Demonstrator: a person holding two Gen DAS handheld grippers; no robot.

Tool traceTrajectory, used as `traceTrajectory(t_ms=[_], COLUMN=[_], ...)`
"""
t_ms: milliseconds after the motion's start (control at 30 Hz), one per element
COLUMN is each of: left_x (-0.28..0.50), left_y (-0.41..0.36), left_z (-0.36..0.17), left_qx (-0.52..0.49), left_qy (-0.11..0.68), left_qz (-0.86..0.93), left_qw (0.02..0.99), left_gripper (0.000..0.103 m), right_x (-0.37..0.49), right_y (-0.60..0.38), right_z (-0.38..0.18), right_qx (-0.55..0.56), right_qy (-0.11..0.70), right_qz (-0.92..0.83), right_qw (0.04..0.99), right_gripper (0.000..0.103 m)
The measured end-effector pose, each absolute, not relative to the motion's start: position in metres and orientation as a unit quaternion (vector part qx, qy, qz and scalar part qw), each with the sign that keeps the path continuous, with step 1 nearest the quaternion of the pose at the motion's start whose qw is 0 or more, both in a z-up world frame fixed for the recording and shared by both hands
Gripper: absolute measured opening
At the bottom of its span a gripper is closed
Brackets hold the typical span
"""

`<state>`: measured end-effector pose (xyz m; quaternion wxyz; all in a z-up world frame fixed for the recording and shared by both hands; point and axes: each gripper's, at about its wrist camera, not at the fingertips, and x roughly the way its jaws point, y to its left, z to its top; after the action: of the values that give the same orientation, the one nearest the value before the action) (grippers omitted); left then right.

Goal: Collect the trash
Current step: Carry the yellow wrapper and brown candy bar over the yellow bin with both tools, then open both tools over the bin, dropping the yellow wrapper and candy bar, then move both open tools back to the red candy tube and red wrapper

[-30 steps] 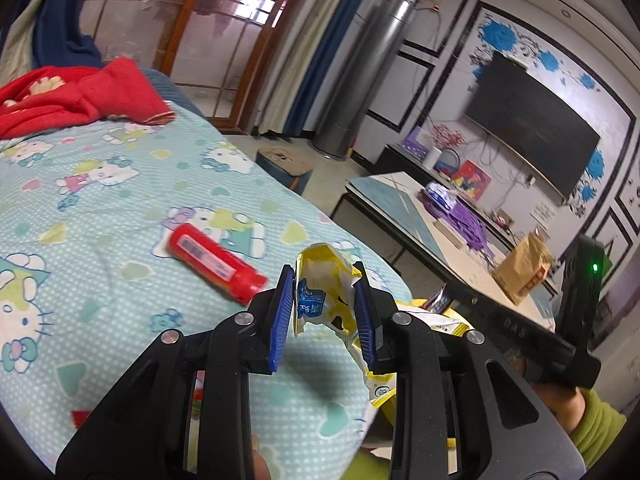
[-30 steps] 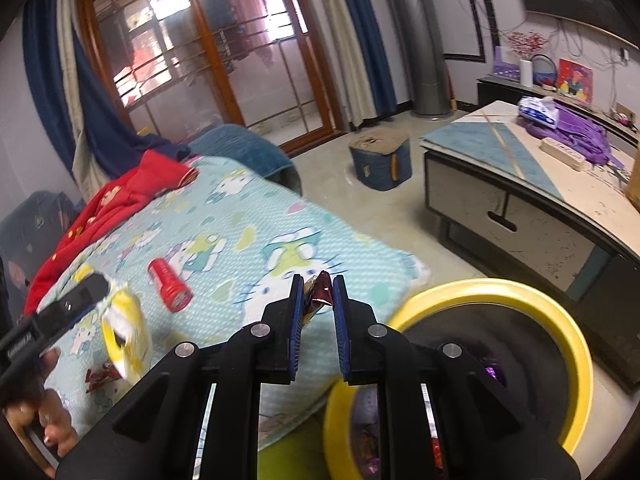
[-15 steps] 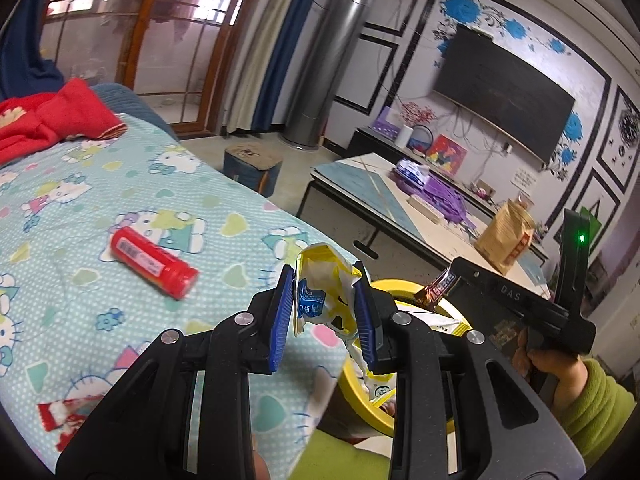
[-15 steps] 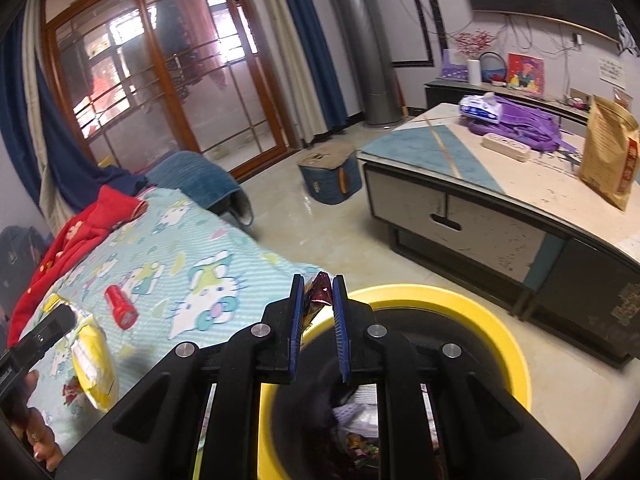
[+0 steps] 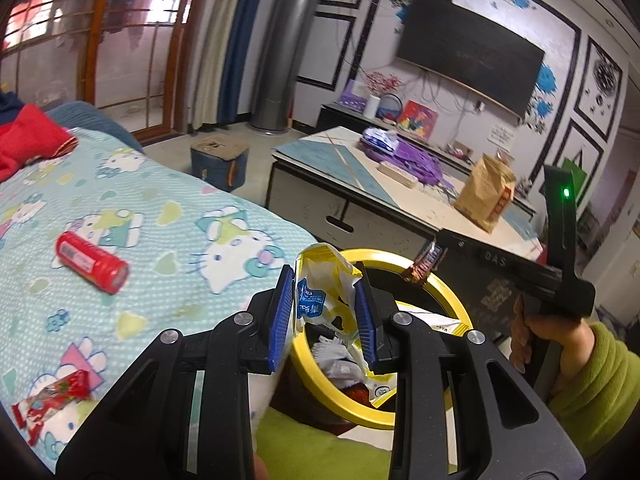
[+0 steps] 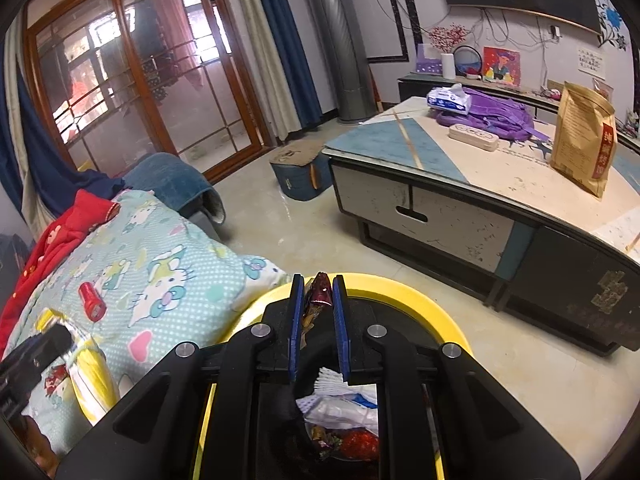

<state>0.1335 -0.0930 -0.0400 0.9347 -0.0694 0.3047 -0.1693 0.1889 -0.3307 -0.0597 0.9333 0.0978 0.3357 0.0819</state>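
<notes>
Bed, Hello Kitty sheet.
I see the bed (image 5: 168, 216) carrying a red tube (image 5: 91, 262), a red snack wrapper (image 5: 52, 398) near the edge, and red clothing (image 5: 28, 140) at the far end.

A lived-in home is showing here, a living room doubling as a sleeping space. A bed or couch under a cartoon-cat quilt (image 5: 168, 216) is filling the near left, with red clothing (image 6: 60, 232) lying at its far end. Wood-framed glass sliding doors (image 6: 132, 80) with blue curtains (image 6: 288, 40) are standing at the far left. A wall-mounted television (image 5: 470, 52) is hanging at the far right above a low coffee table (image 6: 460, 184) holding household clutter.
</notes>
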Motion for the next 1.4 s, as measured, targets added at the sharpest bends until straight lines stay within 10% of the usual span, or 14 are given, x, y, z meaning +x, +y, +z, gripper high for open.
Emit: traceTrajectory(t_ms=[1100,1400], left_x=[0.150,0.148], left_y=[-0.153,-0.146], left_z=[-0.077,-0.072], left_qx=[-0.030,-0.046], left_qy=[0.350,0.337], left_qz=[-0.219,-0.225], left_qw=[0.910,0.913], left_gripper=[0.028,0.068], right_x=[0.203,0.201], right_y=[-0.355,-0.357], right_z=[-0.081,-0.077], right_qx=[0.160,0.164], right_qy=[0.374,0.368], right_qz=[0.096,0.089], right_qw=[0.908,0.911], right_gripper=[0.030,0.052])
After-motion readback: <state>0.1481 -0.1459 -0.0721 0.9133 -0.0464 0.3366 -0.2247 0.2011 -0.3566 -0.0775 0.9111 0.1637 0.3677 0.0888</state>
